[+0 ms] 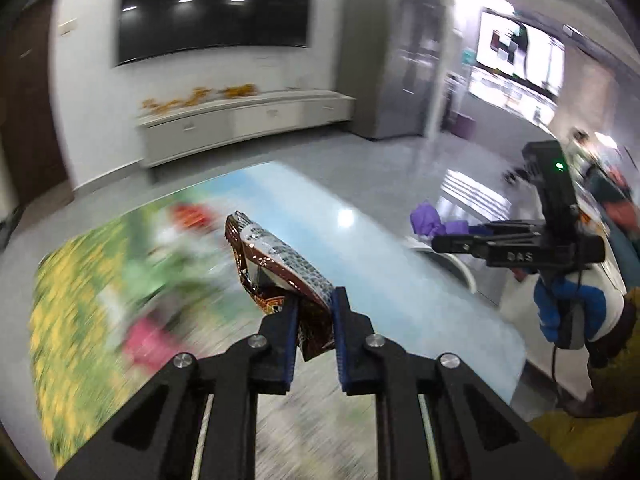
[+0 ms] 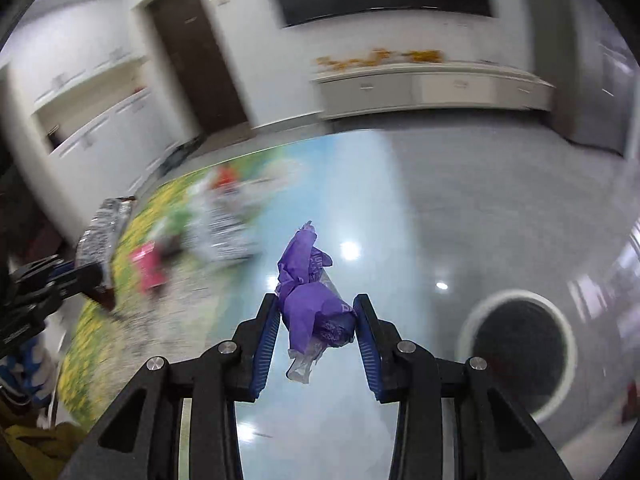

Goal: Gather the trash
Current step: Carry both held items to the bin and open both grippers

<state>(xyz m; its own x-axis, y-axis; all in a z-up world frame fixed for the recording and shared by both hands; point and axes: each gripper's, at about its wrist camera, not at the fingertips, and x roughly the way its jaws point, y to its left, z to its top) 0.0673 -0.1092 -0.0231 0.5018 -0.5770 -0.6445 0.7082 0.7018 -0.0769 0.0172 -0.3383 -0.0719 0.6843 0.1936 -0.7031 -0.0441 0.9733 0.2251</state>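
Brown wrapper (image 1: 280,264), crumpled purple wrapper (image 2: 310,304)

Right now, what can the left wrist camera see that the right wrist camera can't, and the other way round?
Only the left view shows the bright doorway and the gloved hand holding the right gripper. Only the right view shows the round black bin and the brown door. Both show the brown snack wrapper, the purple wrapper and the flowered table.

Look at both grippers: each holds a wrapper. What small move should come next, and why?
Probably carry the right gripper, shut on the purple wrapper, over the bin that shows open at lower right. The left gripper also grips a brown wrapper, so it should likely follow.
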